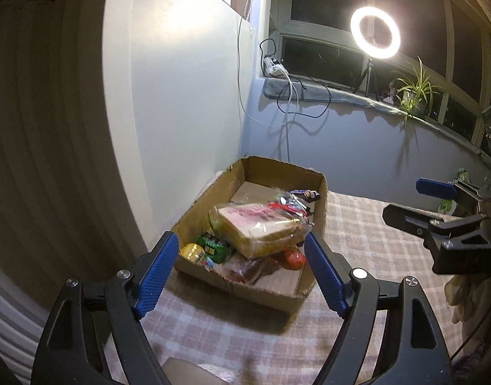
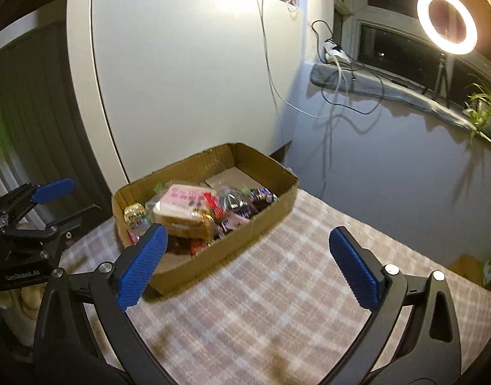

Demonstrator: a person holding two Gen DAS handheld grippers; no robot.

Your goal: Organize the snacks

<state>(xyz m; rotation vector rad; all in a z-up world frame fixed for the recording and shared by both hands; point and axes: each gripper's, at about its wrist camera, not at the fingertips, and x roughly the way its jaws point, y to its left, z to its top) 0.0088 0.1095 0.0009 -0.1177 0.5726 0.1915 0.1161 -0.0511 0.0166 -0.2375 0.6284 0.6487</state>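
Across the lower half of the left wrist view, the left gripper point(image 1: 242, 256) is spreading its two blue-padded fingers point(image 1: 155, 276) wide, with nothing clamped between them. Seen through that gap, the cardboard box point(image 1: 320, 199) is sitting on the checked cloth point(image 1: 367, 250) at the centre of the frame; whether the pads are touching its near rim I cannot tell, as they only overlap it in the picture. Inside the box the snacks point(image 1: 245, 250) are piling up: a wrapped sandwich point(image 1: 261, 227) is lying on top, a green packet point(image 1: 213, 245) and a yellow one point(image 1: 192, 252) are resting at its lower left, a red piece point(image 1: 293, 256) at its lower right, and dark bars point(image 1: 304, 195) toward the far wall of the box.

Over at the right edge of that same view, the right gripper point(image 1: 412, 200) is hanging above the cloth, well apart from the box, its fingers also splayed.

From the right wrist view, the right gripper point(image 2: 248, 247) is standing with its jaws very wide, empty, over bare cloth point(image 2: 277, 288); the left pad point(image 2: 142, 266) is overlapping the box's point(image 2: 271, 208) near corner in the frame. The left gripper point(image 2: 72, 199) is showing at the left edge, open and holding nothing.

A ring light point(image 2: 447, 21) is glowing at the upper right, above the windowsill point(image 2: 373, 86).
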